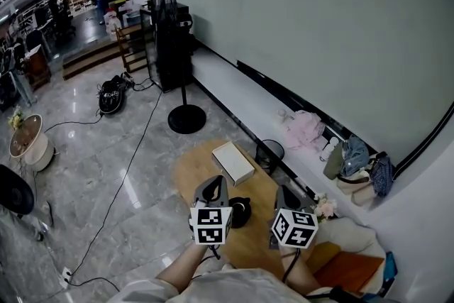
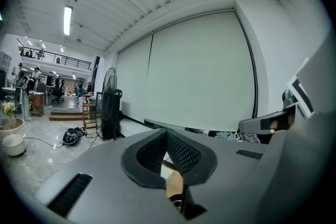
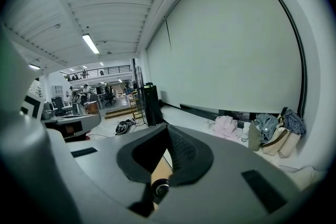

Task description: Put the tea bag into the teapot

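The left gripper (image 1: pixel 214 184) and right gripper (image 1: pixel 284 192) are both clenched on nothing, flanking the black teapot (image 1: pixel 240 211) on the round bench (image 1: pixel 191 167). I cannot make out the tea bag.

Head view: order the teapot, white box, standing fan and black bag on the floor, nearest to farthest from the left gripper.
1. Teapot, on the table just right of the left gripper; the white box, just ahead, is too close to call.
2. Standing fan, on the floor beyond the table.
3. Black bag, far left on the floor.
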Motion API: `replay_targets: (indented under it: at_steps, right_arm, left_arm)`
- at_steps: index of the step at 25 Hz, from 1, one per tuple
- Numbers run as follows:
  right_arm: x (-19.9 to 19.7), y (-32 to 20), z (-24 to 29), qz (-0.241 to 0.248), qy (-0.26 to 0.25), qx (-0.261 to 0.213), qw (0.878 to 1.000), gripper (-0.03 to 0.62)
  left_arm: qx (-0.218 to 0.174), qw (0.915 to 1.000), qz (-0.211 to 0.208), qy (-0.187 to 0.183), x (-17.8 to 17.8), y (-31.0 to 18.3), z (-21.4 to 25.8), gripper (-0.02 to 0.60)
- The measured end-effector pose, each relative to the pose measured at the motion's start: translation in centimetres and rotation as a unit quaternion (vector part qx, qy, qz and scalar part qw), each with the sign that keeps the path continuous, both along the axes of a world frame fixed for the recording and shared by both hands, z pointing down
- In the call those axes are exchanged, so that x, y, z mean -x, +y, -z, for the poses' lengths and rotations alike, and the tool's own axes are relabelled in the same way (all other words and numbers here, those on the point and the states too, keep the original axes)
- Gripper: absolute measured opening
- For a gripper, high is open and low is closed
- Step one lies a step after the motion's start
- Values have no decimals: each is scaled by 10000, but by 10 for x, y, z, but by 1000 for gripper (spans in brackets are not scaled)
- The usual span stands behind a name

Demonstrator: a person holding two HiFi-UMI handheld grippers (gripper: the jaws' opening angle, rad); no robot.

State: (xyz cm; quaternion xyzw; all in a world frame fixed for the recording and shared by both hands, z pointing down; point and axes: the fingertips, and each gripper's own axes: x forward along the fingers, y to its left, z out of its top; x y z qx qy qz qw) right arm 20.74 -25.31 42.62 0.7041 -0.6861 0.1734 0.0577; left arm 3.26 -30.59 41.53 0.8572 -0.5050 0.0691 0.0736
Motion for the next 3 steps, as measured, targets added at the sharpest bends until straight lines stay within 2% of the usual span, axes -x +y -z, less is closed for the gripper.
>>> replay_targets:
  at_steps: [3]
  right_arm:
    - [3,1,0,15,33,25,10000,34]
  left_arm:
    - [23,10000,-4,-15,2,1,-1,5]
